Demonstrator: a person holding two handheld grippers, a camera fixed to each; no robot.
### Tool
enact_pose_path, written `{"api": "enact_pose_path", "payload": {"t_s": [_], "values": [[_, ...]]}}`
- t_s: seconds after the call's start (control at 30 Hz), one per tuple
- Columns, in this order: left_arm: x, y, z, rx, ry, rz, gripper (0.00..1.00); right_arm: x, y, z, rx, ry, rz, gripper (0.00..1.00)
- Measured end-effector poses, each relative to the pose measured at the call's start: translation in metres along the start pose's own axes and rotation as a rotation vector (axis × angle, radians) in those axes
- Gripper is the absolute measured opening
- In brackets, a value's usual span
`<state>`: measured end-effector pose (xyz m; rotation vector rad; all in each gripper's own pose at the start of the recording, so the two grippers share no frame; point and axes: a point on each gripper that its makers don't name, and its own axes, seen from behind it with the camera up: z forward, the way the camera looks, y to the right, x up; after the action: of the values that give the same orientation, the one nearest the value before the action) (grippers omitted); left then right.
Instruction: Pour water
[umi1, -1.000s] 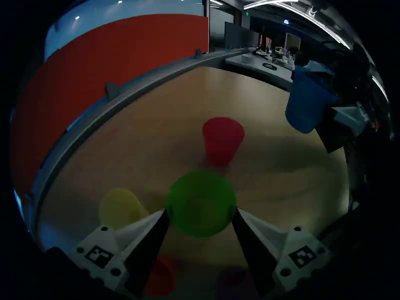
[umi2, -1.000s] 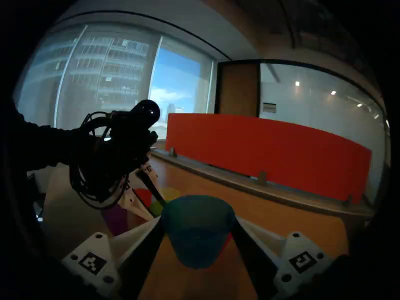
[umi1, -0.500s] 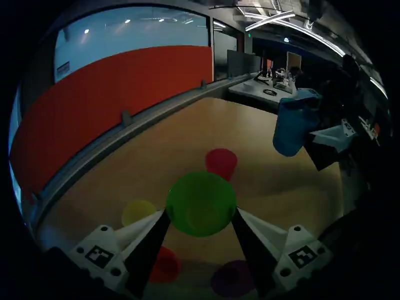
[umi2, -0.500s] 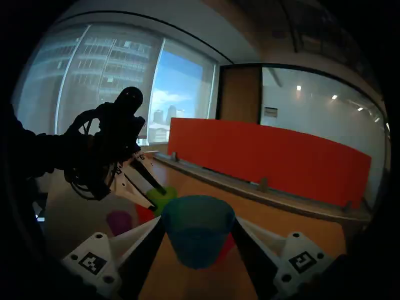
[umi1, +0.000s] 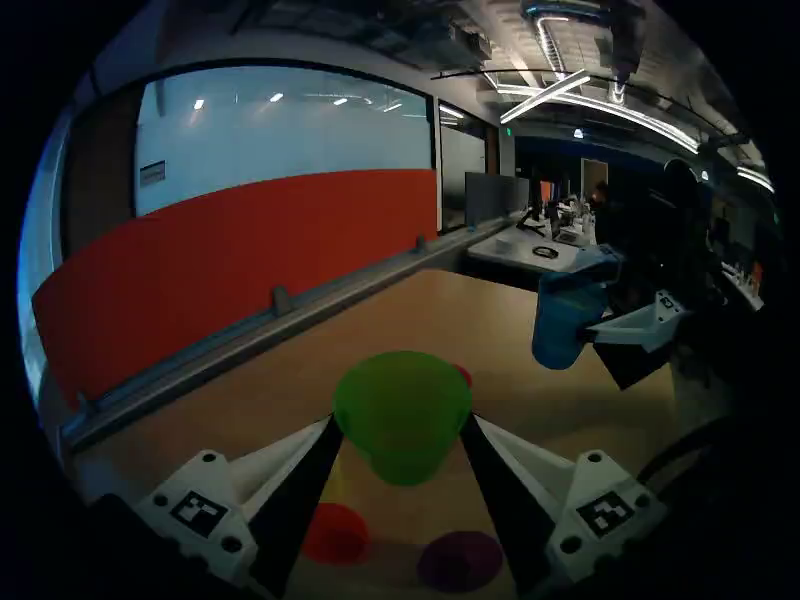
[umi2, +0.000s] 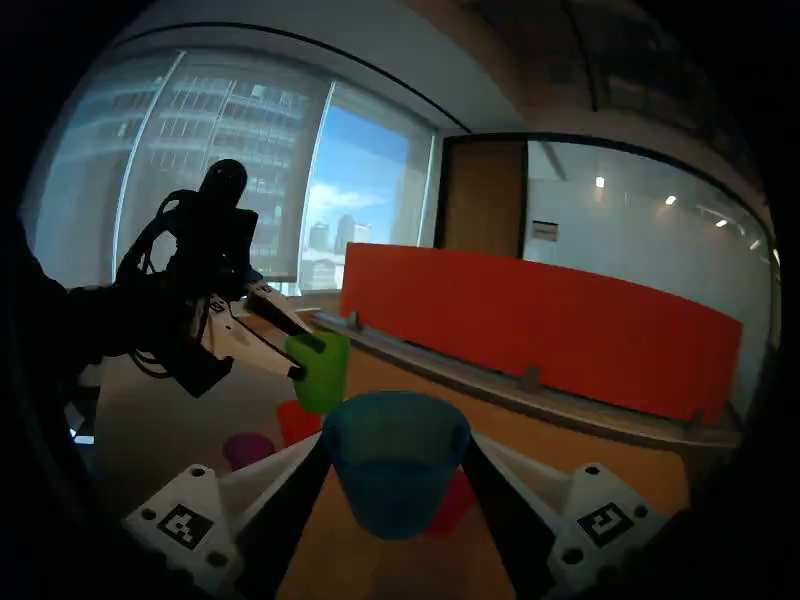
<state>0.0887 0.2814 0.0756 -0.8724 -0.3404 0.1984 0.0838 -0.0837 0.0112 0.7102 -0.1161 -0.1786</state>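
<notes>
In the left gripper view my left gripper (umi1: 400, 440) is shut on a green cup (umi1: 402, 410), held upright above the wooden table (umi1: 470, 320). The right gripper view shows that same green cup (umi2: 320, 370) lifted at the left, with a hand behind it. My right gripper (umi2: 395, 470) is shut on a blue cup (umi2: 395, 460) with water in its lower part. That blue cup (umi1: 562, 325) hangs at the right in the left gripper view, higher than the table. A red cup (umi2: 452, 500) stands on the table behind the blue one.
On the table below the green cup lie a red cup (umi1: 335, 532) and a purple cup (umi1: 460, 560); they also show as a red cup (umi2: 296, 420) and a purple cup (umi2: 248, 448). An orange partition (umi1: 230, 250) with a grey rail (umi1: 270, 325) borders the table's far side.
The left gripper has risen with the green cup, so the cups on the table have dropped lower in its view. The blue cup stays held at about the same height.
</notes>
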Motion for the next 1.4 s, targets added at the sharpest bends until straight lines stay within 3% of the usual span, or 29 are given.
{"api": "enact_pose_path", "payload": {"t_s": [0.3,0.6,1.07,1.4], "values": [[0.024,0.001,-0.024,0.012,0.154,-0.031,0.85,0.008,-0.008,0.003,0.007,0.010,-0.001,0.91],[0.034,-0.002,-0.040,0.015,0.245,-0.074,0.85,0.014,-0.015,0.005,0.017,0.013,-0.006,0.91],[0.034,-0.002,-0.051,0.037,0.271,-0.047,0.85,0.018,-0.020,0.007,0.025,0.018,-0.010,0.91],[0.031,0.003,-0.062,0.077,0.302,0.020,0.85,0.030,-0.023,0.009,0.035,0.032,-0.015,0.91]]}}
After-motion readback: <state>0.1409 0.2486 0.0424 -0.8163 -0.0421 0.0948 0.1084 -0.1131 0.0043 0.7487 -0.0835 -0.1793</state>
